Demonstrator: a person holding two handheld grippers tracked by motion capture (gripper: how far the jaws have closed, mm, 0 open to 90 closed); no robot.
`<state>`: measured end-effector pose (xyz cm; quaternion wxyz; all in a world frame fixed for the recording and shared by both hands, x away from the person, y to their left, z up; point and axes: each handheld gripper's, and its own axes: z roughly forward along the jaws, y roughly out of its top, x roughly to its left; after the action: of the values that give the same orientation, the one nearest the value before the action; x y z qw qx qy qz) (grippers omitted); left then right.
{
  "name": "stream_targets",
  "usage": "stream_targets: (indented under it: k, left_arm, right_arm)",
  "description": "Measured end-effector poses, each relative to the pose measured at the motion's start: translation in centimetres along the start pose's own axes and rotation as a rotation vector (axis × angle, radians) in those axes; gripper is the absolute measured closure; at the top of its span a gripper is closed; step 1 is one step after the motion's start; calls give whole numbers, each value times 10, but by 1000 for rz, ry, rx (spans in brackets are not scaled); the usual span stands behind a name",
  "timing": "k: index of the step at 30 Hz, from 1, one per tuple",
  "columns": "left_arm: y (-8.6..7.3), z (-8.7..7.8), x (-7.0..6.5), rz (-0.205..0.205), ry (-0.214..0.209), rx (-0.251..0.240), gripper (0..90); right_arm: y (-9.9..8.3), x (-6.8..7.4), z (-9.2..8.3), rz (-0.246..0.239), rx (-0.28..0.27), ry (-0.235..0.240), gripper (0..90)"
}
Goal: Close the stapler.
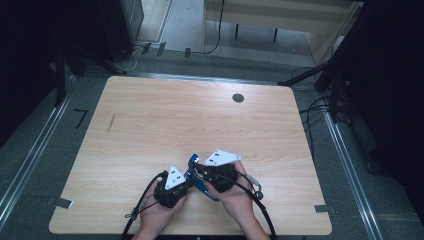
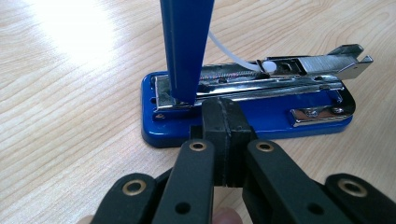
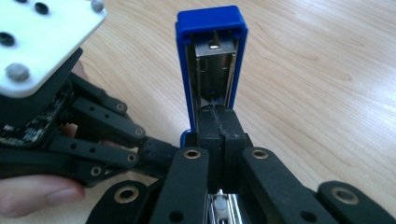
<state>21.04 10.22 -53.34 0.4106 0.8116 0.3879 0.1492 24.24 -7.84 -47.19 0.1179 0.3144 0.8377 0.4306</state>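
I have the blue stapler opened up on the surface, near my edge of it, right between my 2 hands. Its base lies flat on the wood, and the blue lid is swung up and stands almost upright — that leaves the metal staple channel bare along the top, which I judge is the point of the whole pose: the magazine has to be open to load or check it.

My left tongs are pressed shut, pads together, nothing between them. Their tips sit against the long edge of the base, just under the hinge end where the lid rises. I read that as a brace — it keeps the base from skating across the smooth wood while the other hand works.

My right tongs are also closed tight with nothing gripped. Their tips rest against the inner side of the raised lid, low down near the hinge, so the lid is propped and can't fall shut. In the right gripper view the hollow of the lid faces me, metal insert showing inside it.

A thin white strand curves past the spring pusher at the channel's back — I can't tell what it belongs to.
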Motion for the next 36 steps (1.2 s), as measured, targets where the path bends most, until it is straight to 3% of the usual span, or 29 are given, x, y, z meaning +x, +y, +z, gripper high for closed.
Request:
stream_targets:
  k: [12,21,29,36]
  left_arm:
    - [0,0,1,-1,-7,12,900]
    - [0,0,2,-10,-18,12,900]
    - [0,1,3,-8,-19,10,900]
    - [1,1,3,-20,-21,-6,900]
  right_arm:
    - [-1,6,-2,1,-19,14,900]
    - [4,-2,-14,22,-51,41,900]
    - [10,-11,-24,49,-81,4,900]
    - [26,-12,-29,31,-99,-14,900]
